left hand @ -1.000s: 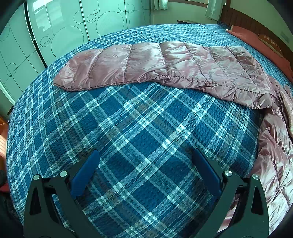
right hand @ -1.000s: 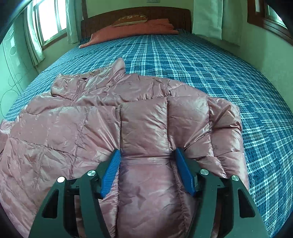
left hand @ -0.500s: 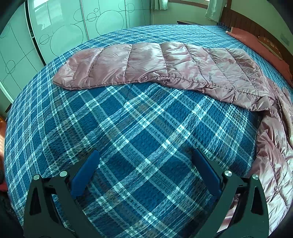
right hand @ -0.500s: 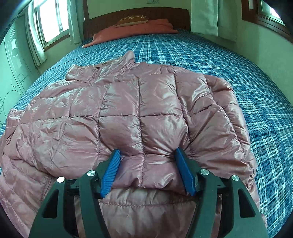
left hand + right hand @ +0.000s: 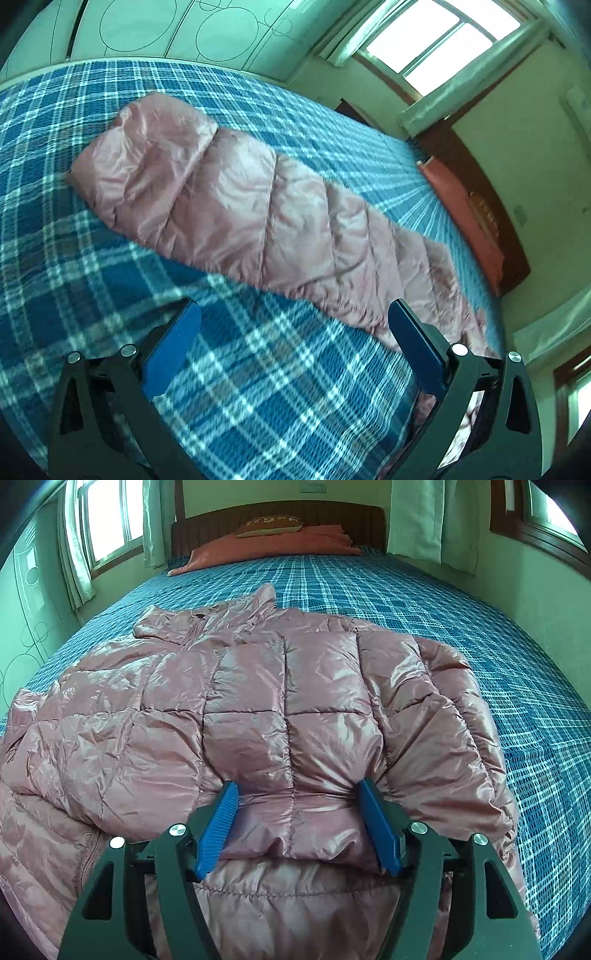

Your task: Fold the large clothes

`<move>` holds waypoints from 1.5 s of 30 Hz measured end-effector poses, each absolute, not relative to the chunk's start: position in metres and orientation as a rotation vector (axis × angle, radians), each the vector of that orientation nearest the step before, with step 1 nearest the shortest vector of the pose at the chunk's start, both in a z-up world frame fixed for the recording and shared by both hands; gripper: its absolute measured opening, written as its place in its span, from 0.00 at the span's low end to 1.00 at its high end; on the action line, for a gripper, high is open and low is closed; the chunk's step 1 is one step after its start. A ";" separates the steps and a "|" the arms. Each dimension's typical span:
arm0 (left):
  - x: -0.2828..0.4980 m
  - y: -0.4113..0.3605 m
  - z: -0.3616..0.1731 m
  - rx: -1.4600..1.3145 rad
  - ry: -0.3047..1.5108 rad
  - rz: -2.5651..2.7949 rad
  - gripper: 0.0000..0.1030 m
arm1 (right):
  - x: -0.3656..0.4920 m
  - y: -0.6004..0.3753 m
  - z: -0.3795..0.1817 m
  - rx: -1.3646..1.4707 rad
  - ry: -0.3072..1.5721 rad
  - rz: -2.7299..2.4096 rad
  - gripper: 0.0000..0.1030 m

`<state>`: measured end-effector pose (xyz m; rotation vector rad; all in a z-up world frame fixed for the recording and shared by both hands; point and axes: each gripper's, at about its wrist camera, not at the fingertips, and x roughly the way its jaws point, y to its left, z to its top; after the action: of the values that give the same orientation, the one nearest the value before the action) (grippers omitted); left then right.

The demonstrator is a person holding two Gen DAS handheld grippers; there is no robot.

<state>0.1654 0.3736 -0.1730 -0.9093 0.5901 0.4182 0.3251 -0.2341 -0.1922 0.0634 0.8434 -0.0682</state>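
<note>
Right wrist: right tool [image 5: 297,794] has just been widening around the shiny pink quilted jacket's [image 5: 258,701] folded sleeve; left tool [image 5: 293,317] gapes empty; no readable writing.

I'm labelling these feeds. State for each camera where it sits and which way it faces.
Left wrist: on the left gripper, angled down across the plaid bed at the jacket's outstretched sleeve; its two open blue fingers show.
Right wrist: on the right gripper, facing the headboard; its fingers flank a bunched fold of jacket.
Shared: jacket, bed, orange bedding.
</note>
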 end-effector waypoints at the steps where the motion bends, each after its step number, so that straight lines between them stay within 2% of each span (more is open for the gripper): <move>1: 0.165 0.391 -0.177 -0.955 0.565 0.416 0.97 | 0.325 -0.234 -0.192 0.064 0.843 -0.068 0.65; 4: 0.160 0.428 -0.181 -1.072 0.474 0.405 0.96 | 0.325 -0.233 -0.192 0.060 0.841 -0.070 0.65; 5: 0.159 0.436 -0.180 -1.080 0.468 0.409 0.91 | 0.325 -0.234 -0.192 0.060 0.841 -0.070 0.65; 6: 0.157 0.444 -0.182 -1.096 0.467 0.429 0.68 | 0.325 -0.234 -0.192 0.061 0.841 -0.069 0.65; 7: 0.152 0.455 -0.188 -1.148 0.456 0.432 0.49 | 0.325 -0.234 -0.192 0.062 0.840 -0.069 0.65; 9: 0.141 0.470 -0.200 -1.247 0.418 0.441 0.37 | 0.325 -0.234 -0.192 0.062 0.841 -0.069 0.65; 10: 0.137 0.476 -0.203 -1.262 0.412 0.441 0.34 | 0.325 -0.234 -0.192 0.062 0.840 -0.069 0.65; 12: 0.136 0.486 -0.204 -1.245 0.421 0.426 0.34 | 0.324 -0.234 -0.192 0.061 0.840 -0.069 0.65; 14: 0.140 0.491 -0.203 -1.220 0.425 0.425 0.40 | 0.324 -0.234 -0.192 0.061 0.840 -0.069 0.65; 16: 0.144 0.496 -0.199 -1.228 0.400 0.421 0.52 | 0.324 -0.234 -0.192 0.062 0.839 -0.069 0.65; 17: 0.148 0.496 -0.197 -1.227 0.392 0.433 0.51 | 0.324 -0.234 -0.192 0.062 0.839 -0.068 0.65; 18: 0.150 0.498 -0.195 -1.220 0.388 0.451 0.45 | 0.324 -0.234 -0.192 0.063 0.838 -0.068 0.65; 19: 0.151 0.500 -0.193 -1.202 0.393 0.476 0.24 | 0.324 -0.234 -0.192 0.063 0.838 -0.069 0.65; 21: 0.156 0.504 -0.189 -1.141 0.421 0.513 0.09 | 0.324 -0.234 -0.192 0.061 0.838 -0.069 0.65; 22: 0.159 0.493 -0.184 -1.103 0.430 0.535 0.07 | 0.324 -0.234 -0.192 0.062 0.838 -0.068 0.65; 26: 0.175 0.467 -0.148 -0.909 0.417 0.562 0.04 | 0.324 -0.235 -0.192 0.064 0.836 -0.068 0.65; 34: 0.250 0.355 -0.077 -0.578 0.402 0.303 0.04 | 0.323 -0.236 -0.191 0.078 0.828 -0.065 0.65; 45: 0.319 0.156 -0.107 -0.251 0.566 -0.014 0.04 | 0.321 -0.238 -0.189 0.101 0.820 -0.057 0.65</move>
<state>0.3190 0.1556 -0.1069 -0.2505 0.5660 -0.0143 0.3206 -0.2385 -0.1894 0.1015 0.8199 -0.0573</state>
